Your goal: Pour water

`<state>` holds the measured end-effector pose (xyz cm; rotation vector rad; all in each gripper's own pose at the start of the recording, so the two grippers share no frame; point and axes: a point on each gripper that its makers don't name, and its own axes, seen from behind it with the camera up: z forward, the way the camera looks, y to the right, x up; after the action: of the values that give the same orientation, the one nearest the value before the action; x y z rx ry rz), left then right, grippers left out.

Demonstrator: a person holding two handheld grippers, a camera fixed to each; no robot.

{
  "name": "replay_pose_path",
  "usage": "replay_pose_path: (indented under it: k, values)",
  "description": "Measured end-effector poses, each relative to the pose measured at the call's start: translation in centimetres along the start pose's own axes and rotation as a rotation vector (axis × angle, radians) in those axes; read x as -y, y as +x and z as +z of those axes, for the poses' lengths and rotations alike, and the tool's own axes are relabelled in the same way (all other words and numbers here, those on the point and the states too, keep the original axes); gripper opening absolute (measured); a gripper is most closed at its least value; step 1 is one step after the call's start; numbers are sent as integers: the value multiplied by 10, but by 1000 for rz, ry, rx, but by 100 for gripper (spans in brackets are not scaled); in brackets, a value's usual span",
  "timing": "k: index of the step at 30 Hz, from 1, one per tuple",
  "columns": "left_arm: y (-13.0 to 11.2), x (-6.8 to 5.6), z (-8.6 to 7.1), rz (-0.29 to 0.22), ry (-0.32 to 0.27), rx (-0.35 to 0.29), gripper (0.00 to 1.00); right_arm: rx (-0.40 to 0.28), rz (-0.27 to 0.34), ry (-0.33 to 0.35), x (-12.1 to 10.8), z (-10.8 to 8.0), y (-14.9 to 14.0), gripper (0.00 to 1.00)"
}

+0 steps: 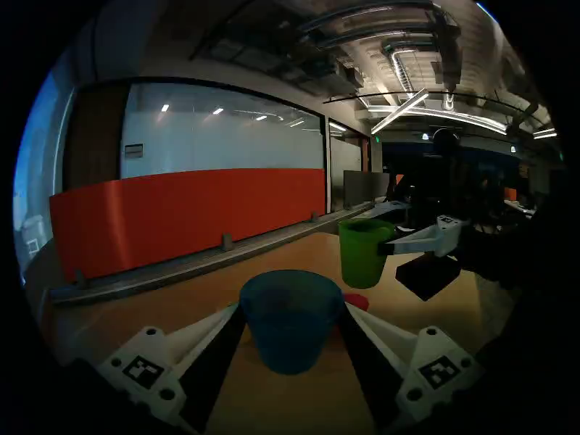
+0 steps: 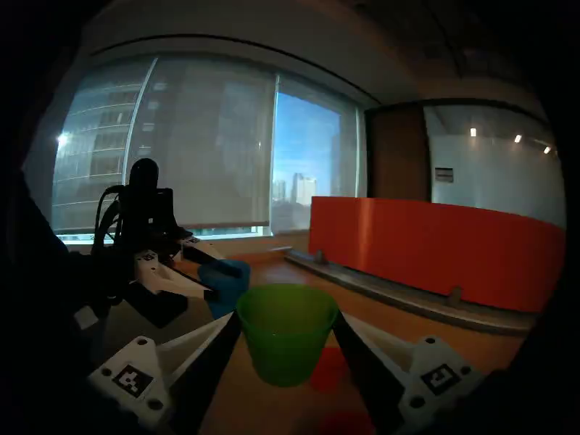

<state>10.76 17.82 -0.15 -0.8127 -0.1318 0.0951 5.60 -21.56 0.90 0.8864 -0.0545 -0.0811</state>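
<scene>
In the left gripper view, an orange screen (image 1: 188, 214) runs along the far left edge of the wooden bench (image 1: 290, 254). At the centre, the left tongs (image 1: 290, 312) pinch an upright blue cup (image 1: 290, 333), one finger pressed to each side. I cannot tell whether its base touches the bench. To its right and farther off, the right tongs (image 1: 375, 232) grip an upright green cup (image 1: 360, 257) from the side. A red spot (image 1: 356, 300) lies on the bench just below that cup.

In the right gripper view, a big window (image 2: 203, 145) fills the back left. Under it, the left tongs hold the blue cup. Just right of that and nearer, the green cup sits upright between the right tongs' two fingers, pinched on both sides. The two cups are close together but apart. The orange screen stretches away on the right. The cups' contents are too dim to make out.
</scene>
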Motion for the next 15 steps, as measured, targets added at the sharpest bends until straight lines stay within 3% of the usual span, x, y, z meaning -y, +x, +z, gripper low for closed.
replay_pose_path:
  k: [15]
  values:
    - [13,4,2,14,12,-31,86,-9,7,1,-4,0,1,93]
